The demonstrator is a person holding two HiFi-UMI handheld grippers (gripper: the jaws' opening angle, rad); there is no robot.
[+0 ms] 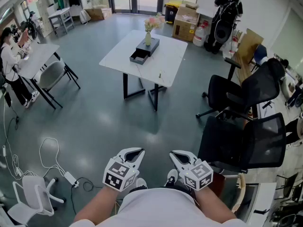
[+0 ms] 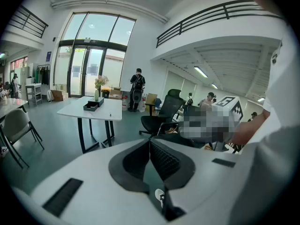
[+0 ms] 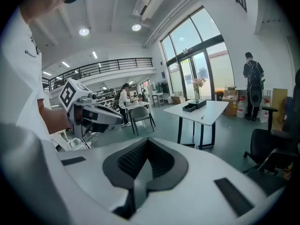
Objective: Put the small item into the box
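A white table (image 1: 166,56) stands well ahead of me across the grey floor. On it lies a black box (image 1: 144,50) with its drawer pulled out, and a vase of flowers (image 1: 149,30) stands behind it. A small dark item (image 1: 160,74) lies near the table's front edge. My left gripper (image 1: 135,156) and right gripper (image 1: 177,157) are held close to my body, both shut and empty, far from the table. The left gripper view shows the table (image 2: 79,111), box (image 2: 92,105) and small item (image 2: 110,115). The right gripper view shows the box (image 3: 190,108) and item (image 3: 202,117).
Black office chairs (image 1: 246,126) crowd the right side. A grey chair (image 1: 51,74) and a desk stand at the left, where a person (image 1: 9,60) sits. White cables (image 1: 52,160) and a tipped white chair (image 1: 33,193) lie on the floor at lower left. Cardboard boxes (image 1: 185,22) and another person (image 1: 226,13) are behind the table.
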